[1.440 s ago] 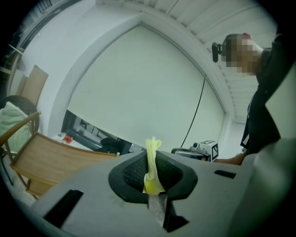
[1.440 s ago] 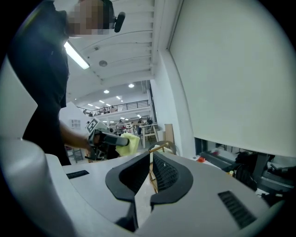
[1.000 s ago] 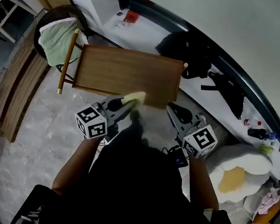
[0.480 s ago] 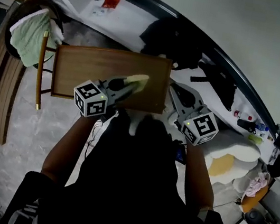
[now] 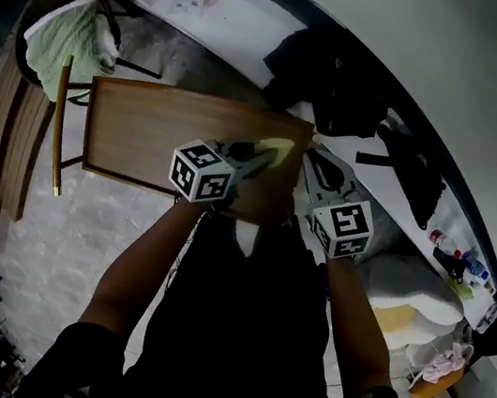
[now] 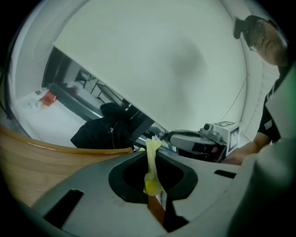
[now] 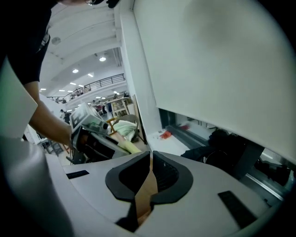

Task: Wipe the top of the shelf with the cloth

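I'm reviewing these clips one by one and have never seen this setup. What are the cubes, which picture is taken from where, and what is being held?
There is no robot here. A person holds a hand-held gripper in each hand, and the marker cubes are part of those tools. The head view comes from a camera on the person's head, looking down on the wooden shelf top. The other two views come from cameras riding on each gripper, looking along its jaws. The left hand-held gripper is shut on a yellow cloth, over the shelf's right end. The right hand-held gripper is shut and holds nothing. A green cloth hangs on a chair beside the shelf.
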The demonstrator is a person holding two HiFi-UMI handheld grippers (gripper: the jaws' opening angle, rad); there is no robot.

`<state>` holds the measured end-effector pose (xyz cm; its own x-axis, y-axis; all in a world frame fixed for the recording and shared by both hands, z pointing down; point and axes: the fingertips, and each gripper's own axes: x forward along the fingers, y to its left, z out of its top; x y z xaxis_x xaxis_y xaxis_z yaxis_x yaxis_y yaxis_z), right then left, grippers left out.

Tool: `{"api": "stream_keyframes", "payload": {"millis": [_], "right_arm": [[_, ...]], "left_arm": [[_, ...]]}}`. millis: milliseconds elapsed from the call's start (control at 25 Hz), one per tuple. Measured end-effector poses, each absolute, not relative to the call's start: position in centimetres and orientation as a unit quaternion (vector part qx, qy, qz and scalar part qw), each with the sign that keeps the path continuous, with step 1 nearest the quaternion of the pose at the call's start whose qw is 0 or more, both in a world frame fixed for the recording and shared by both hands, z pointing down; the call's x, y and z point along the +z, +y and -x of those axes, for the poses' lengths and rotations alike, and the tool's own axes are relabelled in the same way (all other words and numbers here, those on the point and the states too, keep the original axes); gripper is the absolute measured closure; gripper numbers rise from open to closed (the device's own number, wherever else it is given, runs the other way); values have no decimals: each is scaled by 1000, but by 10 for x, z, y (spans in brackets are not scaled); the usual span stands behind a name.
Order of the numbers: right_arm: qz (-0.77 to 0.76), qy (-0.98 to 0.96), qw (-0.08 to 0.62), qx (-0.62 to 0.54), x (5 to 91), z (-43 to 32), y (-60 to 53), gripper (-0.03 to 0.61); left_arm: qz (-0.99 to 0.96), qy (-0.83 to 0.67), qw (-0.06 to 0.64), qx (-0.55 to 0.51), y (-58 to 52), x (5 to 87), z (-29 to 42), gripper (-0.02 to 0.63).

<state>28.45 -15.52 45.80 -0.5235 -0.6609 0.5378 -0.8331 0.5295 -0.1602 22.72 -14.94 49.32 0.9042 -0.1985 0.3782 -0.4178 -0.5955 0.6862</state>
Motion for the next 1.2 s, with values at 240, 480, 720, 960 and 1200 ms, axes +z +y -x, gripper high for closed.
{"api": "stream_keyframes", "payload": {"millis": [240, 480, 720, 960, 1200], "right_arm": [[-437, -841, 228, 223, 501, -299, -174, 548], [-410, -849, 237, 234, 517, -311, -172, 548], [-393, -859, 234, 231, 516, -318, -179, 548], [-366, -868, 260, 213, 514, -292, -179, 548], [-366, -862, 269, 223, 517, -252, -175, 548]], "left_arm": [[-845, -212, 461, 168, -174, 554, -252, 578], [-811, -225, 496, 213, -170, 590, -278, 578], [-797, -266, 461, 285, -172, 617, -268, 578], [-826, -273, 397, 294, -182, 616, -267, 578], [-819, -282, 399, 300, -192, 611, -225, 578]]}}
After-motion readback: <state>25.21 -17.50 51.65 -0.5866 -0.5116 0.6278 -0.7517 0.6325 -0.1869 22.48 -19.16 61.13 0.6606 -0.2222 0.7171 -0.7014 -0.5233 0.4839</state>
